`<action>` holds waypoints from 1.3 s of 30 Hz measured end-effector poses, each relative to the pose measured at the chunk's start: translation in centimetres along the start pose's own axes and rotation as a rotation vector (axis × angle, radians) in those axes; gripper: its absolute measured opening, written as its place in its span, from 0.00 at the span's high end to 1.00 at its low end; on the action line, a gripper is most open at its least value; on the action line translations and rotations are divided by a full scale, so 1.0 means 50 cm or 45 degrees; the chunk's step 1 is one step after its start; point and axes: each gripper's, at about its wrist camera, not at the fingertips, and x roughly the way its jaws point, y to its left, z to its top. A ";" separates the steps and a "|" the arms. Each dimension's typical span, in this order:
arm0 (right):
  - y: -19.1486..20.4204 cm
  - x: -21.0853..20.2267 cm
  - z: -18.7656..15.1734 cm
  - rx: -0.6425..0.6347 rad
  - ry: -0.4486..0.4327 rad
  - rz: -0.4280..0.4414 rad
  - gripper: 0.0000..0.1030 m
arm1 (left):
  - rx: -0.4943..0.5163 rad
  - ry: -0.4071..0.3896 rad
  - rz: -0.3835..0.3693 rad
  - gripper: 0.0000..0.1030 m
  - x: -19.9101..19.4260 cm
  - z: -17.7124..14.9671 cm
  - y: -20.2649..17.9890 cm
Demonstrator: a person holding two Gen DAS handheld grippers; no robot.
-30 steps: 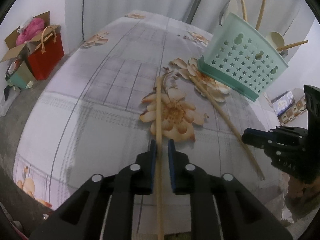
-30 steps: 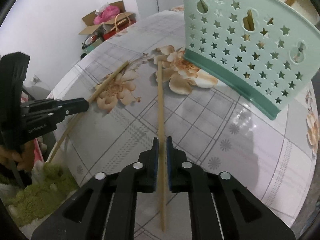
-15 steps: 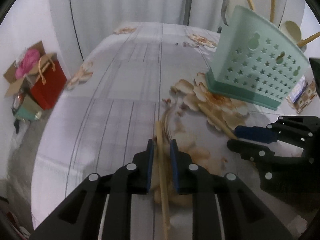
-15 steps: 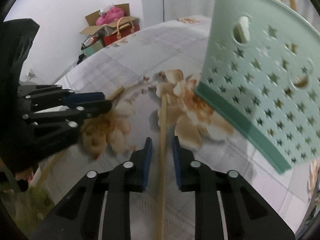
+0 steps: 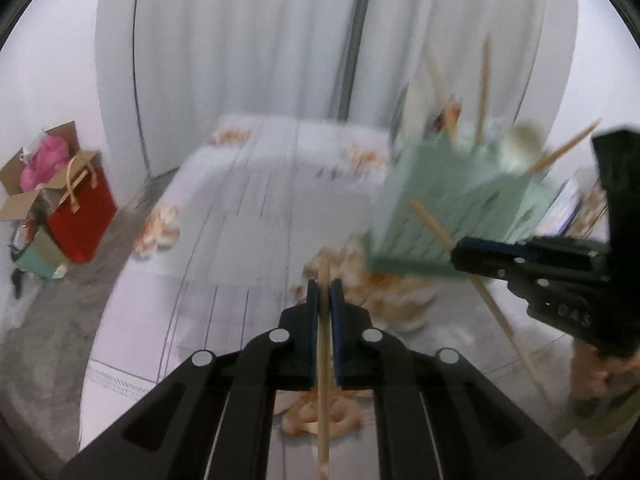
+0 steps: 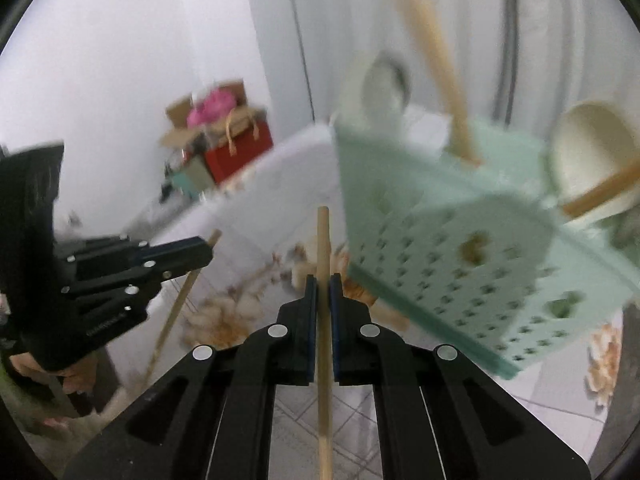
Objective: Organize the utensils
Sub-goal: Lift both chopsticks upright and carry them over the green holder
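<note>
My left gripper is shut on a wooden chopstick and holds it lifted above the flowered table. My right gripper is shut on a second wooden chopstick, also lifted, its tip pointing up beside the mint-green utensil holder. The holder stands ahead and right of the left gripper and holds several chopsticks and pale spoons. Each gripper shows in the other's view: the right gripper with its chopstick, the left gripper with its chopstick. Both views are motion-blurred.
A flowered tablecloth covers the table. A red bag and an open cardboard box sit on the floor at the left. White curtains hang behind the table.
Both grippers closed on their chopsticks and lifted them off the table, tilting upward toward the holder. The chopsticks no longer lie on the cloth.
</note>
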 end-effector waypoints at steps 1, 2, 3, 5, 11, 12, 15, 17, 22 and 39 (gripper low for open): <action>-0.006 -0.026 0.003 0.017 -0.038 0.008 0.96 | -0.010 -0.038 -0.032 0.95 -0.022 0.009 0.001; -0.012 -0.041 0.004 0.025 -0.062 0.011 0.96 | -0.017 -0.067 -0.052 0.95 -0.040 0.015 0.003; -0.016 -0.066 0.006 0.035 -0.099 0.007 0.96 | -0.023 -0.096 -0.073 0.95 -0.057 0.022 0.003; -0.021 -0.102 0.009 0.045 -0.158 0.007 0.96 | -0.026 -0.134 -0.110 0.95 -0.085 0.029 0.001; -0.044 -0.178 0.008 0.110 -0.301 0.023 0.96 | 0.004 -0.256 -0.170 0.95 -0.152 0.064 -0.015; -0.051 -0.178 0.008 0.120 -0.314 0.023 0.96 | 0.006 -0.269 -0.176 0.95 -0.159 0.070 -0.019; -0.062 -0.191 0.001 0.143 -0.352 0.018 0.96 | 0.024 -0.322 -0.204 0.95 -0.176 0.099 -0.030; -0.069 -0.196 -0.004 0.155 -0.369 0.012 0.96 | 0.046 -0.384 -0.231 0.95 -0.192 0.126 -0.045; -0.089 -0.211 -0.022 0.197 -0.405 0.005 0.96 | 0.037 -0.564 -0.340 0.95 -0.227 0.206 -0.082; -0.125 -0.228 -0.028 0.247 -0.444 -0.017 0.96 | -0.100 -0.809 -0.375 0.95 -0.082 0.337 -0.164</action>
